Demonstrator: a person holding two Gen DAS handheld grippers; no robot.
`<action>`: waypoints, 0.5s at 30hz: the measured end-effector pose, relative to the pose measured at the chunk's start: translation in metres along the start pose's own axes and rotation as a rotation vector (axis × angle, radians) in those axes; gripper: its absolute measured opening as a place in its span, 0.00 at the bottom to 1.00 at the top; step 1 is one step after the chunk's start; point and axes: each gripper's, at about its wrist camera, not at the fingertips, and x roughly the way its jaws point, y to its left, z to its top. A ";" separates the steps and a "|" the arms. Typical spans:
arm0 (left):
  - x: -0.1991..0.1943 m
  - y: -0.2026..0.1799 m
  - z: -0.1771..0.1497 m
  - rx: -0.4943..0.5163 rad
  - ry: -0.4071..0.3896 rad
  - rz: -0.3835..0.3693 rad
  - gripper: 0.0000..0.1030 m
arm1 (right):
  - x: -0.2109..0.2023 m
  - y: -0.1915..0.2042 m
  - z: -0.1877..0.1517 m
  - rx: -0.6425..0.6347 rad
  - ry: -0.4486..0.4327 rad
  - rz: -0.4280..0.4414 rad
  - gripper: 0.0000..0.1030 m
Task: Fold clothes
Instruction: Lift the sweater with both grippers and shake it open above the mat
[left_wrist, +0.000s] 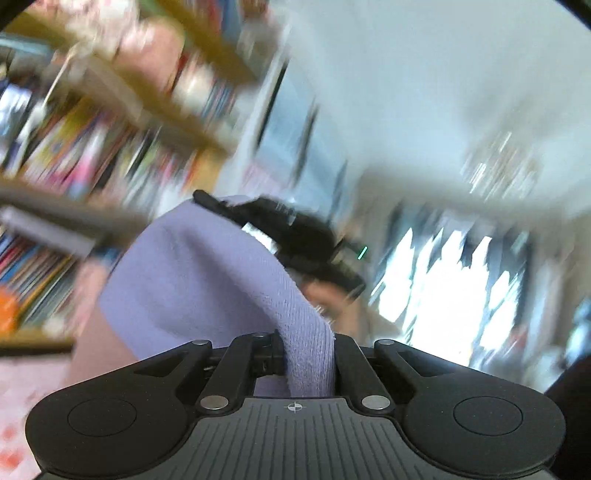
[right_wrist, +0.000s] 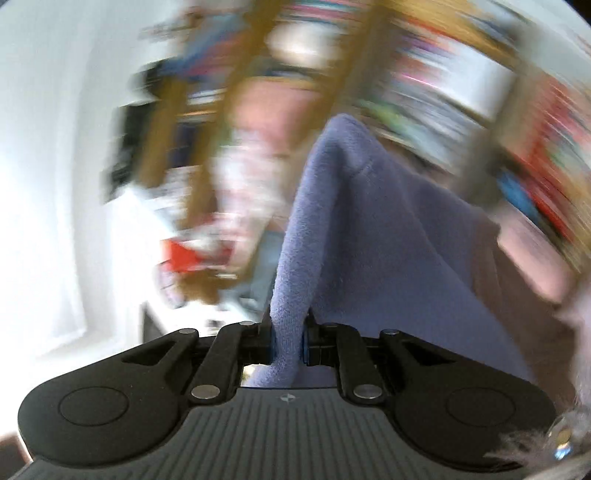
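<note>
A lavender knit garment (left_wrist: 192, 280) hangs stretched in the air between both grippers. My left gripper (left_wrist: 308, 354) is shut on one bunched edge of it. In the left wrist view the right gripper (left_wrist: 295, 236), black, shows beyond the cloth, held by a hand. My right gripper (right_wrist: 288, 343) is shut on another edge of the same garment (right_wrist: 369, 236), which spreads up and to the right. Both views are strongly motion-blurred.
Wooden bookshelves (left_wrist: 110, 122) packed with colourful books fill the left of the left wrist view and the top of the right wrist view (right_wrist: 424, 85). A bright window (left_wrist: 443, 288) and white wall (right_wrist: 55, 147) lie beyond. A pink patterned surface (left_wrist: 26, 387) lies low left.
</note>
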 end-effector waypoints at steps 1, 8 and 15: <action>-0.006 0.003 0.006 -0.031 -0.033 -0.023 0.03 | 0.010 0.019 0.008 -0.063 0.004 0.023 0.11; -0.047 0.058 -0.033 -0.220 0.065 0.233 0.04 | 0.120 -0.003 -0.082 -0.251 0.360 -0.320 0.11; -0.125 0.099 -0.100 -0.354 0.297 0.676 0.13 | 0.188 -0.078 -0.250 -0.288 0.726 -0.438 0.11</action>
